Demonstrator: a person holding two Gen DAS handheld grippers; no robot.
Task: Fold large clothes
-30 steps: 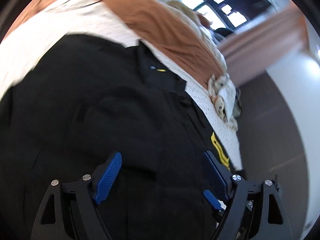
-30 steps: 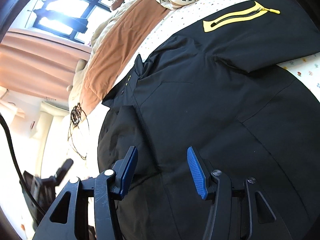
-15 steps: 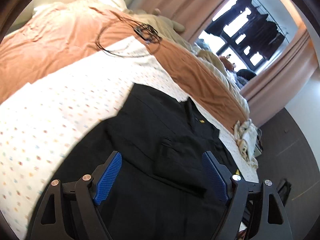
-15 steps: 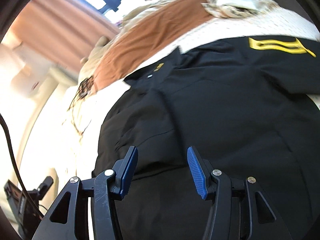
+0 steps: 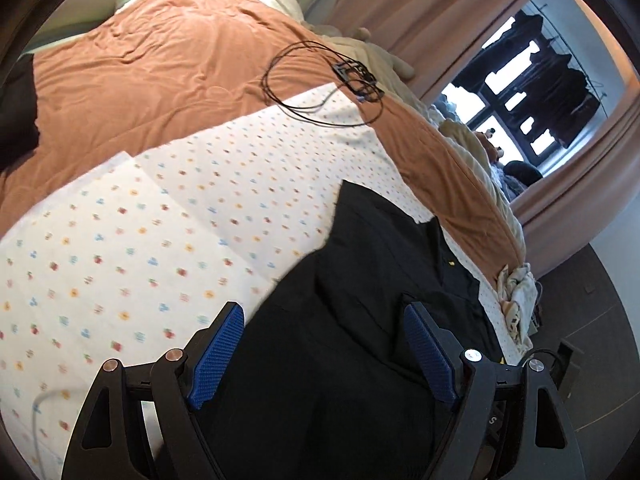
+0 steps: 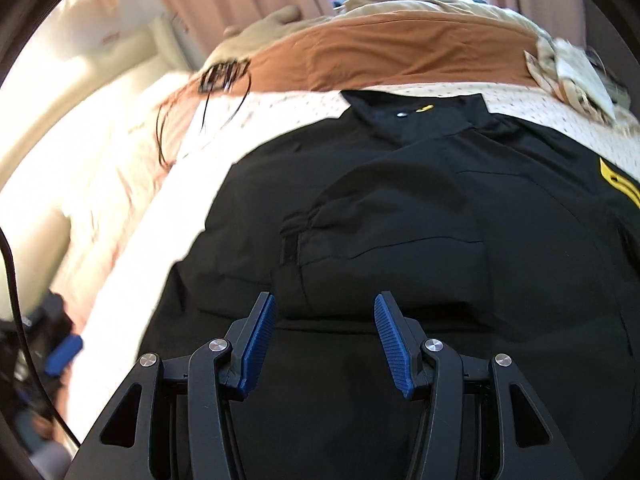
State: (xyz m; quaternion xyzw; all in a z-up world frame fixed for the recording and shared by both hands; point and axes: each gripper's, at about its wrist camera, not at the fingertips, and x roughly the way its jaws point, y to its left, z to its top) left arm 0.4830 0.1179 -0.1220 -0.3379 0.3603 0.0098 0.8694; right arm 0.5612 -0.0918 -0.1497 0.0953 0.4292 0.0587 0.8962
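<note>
The left gripper (image 5: 323, 328) stands spread wide, its blue pads (image 5: 218, 352) well apart with nothing pinched between them. It hangs over the edge of the black jacket (image 5: 360, 320), with the left pad above the dotted sheet (image 5: 160, 220) and the right pad above the dark cloth. Whether either pad brushes the fabric cannot be told from this view.

The right gripper (image 6: 325, 336) is parted about halfway, and its ribbed blue pads (image 6: 394, 350) hold nothing. It points down at the middle of the black jacket (image 6: 400, 220), just short of a sleeve (image 6: 380, 248) that lies folded across the body. The pads appear clear of the cloth.

The jacket lies spread flat on the white sheet with small coloured dots, collar (image 6: 416, 120) toward the far side of the bed. A yellow mark (image 6: 614, 184) shows on its right-hand part in the right wrist view. Beyond the sheet lies an orange-brown blanket (image 5: 160, 72), and a coiled black cable (image 5: 320, 92) rests where blanket and sheet meet. A crumpled pale cloth (image 6: 572, 68) sits at the far corner of the bed. Pink curtains (image 5: 420, 12) and a window (image 5: 520, 92) stand behind.

No containers appear in either view.
</note>
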